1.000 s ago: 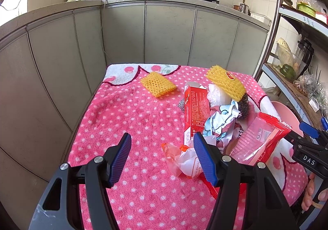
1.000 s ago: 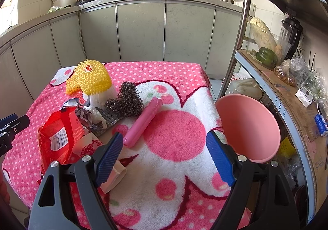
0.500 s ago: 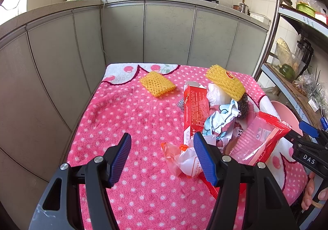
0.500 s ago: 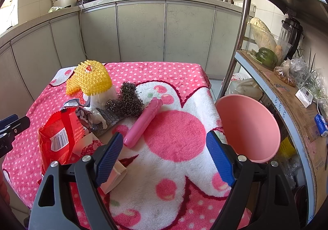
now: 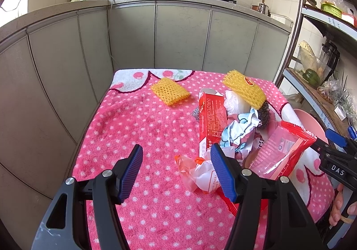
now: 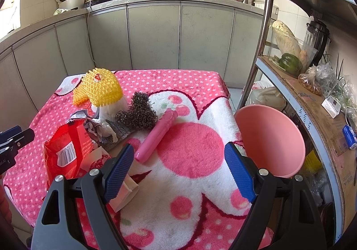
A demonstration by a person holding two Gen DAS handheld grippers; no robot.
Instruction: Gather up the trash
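Note:
Trash lies on a table under a pink dotted cloth (image 5: 133, 129): a yellow foam net (image 5: 170, 94), a red carton (image 5: 212, 116), crumpled foil wrapper (image 5: 238, 127), a red snack bag (image 5: 283, 147), a clear plastic wrapper (image 5: 196, 172) and a second yellow net (image 5: 245, 88). My left gripper (image 5: 176, 172) is open and empty above the cloth, just left of the plastic wrapper. My right gripper (image 6: 178, 172) is open and empty over the cloth near a pink tube (image 6: 156, 138). The red bag (image 6: 64, 154) and a steel scourer (image 6: 138, 114) also show there.
A pink bin (image 6: 270, 140) stands at the table's right edge. A metal shelf rack (image 6: 290, 85) with vegetables and bags is on the right. Grey kitchen cabinets (image 5: 178, 36) run behind the table. A small cardboard piece (image 6: 127, 192) lies by my right gripper's left finger.

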